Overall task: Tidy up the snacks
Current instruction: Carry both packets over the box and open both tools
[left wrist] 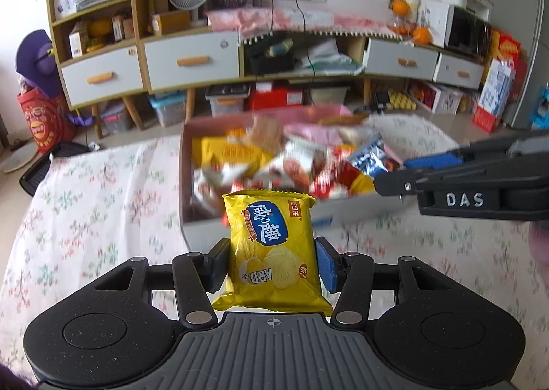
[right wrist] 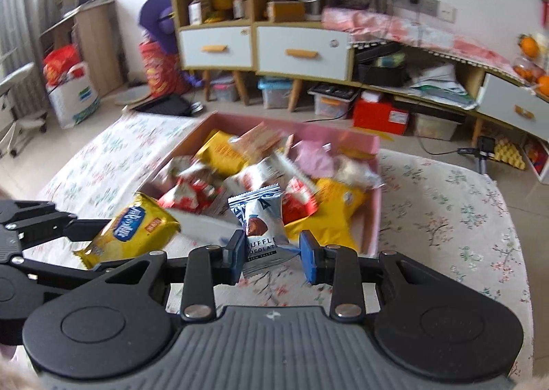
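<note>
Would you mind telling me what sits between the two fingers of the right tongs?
A silver-blue truffle chocolate packet sits between the right tongs' fingers, apparently touching only the left pad, as the right wrist view shows.

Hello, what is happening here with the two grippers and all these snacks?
A person is sorting snacks with a gripper in each hand. The left gripper is shut on a yellow cracker packet. A small silver truffle chocolate packet sits between the fingers of the right gripper, touching only the left one, so it looks open. Both hang over the floral cloth, in front of the pink box full of mixed snack packets.
</note>
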### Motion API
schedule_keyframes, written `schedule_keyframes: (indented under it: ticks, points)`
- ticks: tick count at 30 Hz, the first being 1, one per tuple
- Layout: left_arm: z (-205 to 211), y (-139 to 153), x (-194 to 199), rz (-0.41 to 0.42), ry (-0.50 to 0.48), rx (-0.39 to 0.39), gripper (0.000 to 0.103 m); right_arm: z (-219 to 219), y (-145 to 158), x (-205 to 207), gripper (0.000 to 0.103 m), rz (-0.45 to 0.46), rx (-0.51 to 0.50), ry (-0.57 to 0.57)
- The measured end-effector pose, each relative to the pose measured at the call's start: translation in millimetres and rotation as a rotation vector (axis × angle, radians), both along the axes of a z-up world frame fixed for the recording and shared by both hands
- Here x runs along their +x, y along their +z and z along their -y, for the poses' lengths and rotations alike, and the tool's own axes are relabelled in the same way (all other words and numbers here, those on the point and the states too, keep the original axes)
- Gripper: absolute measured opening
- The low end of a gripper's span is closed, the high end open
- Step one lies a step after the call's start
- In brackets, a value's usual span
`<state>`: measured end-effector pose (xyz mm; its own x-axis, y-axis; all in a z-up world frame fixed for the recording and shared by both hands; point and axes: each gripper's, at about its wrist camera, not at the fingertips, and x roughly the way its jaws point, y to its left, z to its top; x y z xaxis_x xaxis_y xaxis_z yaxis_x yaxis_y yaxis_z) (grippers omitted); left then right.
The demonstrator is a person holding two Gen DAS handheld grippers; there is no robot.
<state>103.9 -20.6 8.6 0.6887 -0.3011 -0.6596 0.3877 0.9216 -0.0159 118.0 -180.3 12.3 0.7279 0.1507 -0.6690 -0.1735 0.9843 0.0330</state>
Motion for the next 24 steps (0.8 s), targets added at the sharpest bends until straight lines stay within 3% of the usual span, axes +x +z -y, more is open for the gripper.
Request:
schedule_keyframes:
  ticks: [14, 24]
  points:
    - [34.2, -4.2, 47.2, 0.039, 0.054, -0.059, 0.050, 30.8, -5.8, 44.6, 0.031, 0.015, 0.108, -0.209]
    - [35.7, -15.0, 66.2, 0.040, 0.085, -0.034, 0.050, 37.1, -19.7, 61.5, 0.032, -0.013, 0.122, -0.249]
